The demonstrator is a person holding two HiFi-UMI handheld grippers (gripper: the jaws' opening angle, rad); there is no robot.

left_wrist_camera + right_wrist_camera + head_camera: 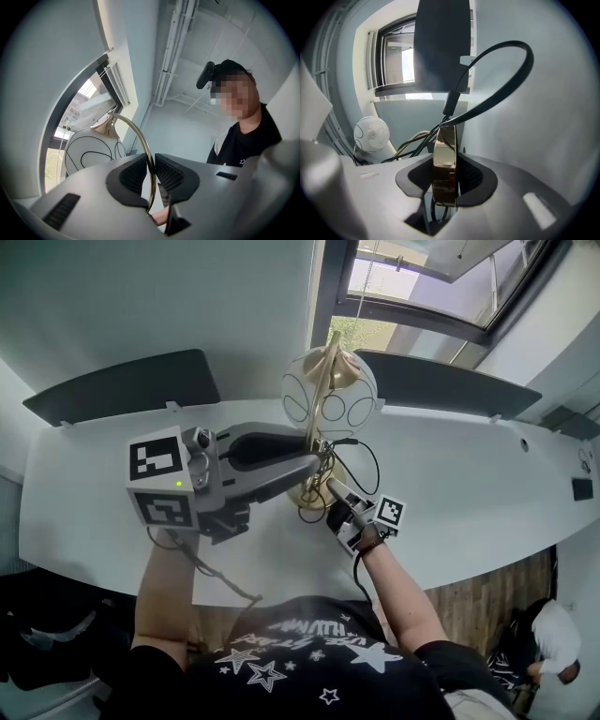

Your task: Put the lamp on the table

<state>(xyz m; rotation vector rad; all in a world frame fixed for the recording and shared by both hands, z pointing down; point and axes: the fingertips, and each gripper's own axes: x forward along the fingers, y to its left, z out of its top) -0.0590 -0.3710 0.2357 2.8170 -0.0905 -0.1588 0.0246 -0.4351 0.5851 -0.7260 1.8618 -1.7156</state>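
The lamp has a white globe [330,390] with black line markings, a thin curved brass stem [317,404] and a round brass base [307,495]. It stands upright over the middle of the white table [469,493]. My left gripper [314,461] is shut on the stem [144,147], below the globe [91,150]. My right gripper [331,487] is shut on the edge of the base disc [444,161]. A black cable [501,89] loops out from the base. I cannot tell whether the base touches the tabletop.
Two dark partition panels [122,385] [441,381] line the table's far edge, with a window behind them. A small black object [582,488] lies at the table's right end. A person [548,634] crouches on the wooden floor at the lower right.
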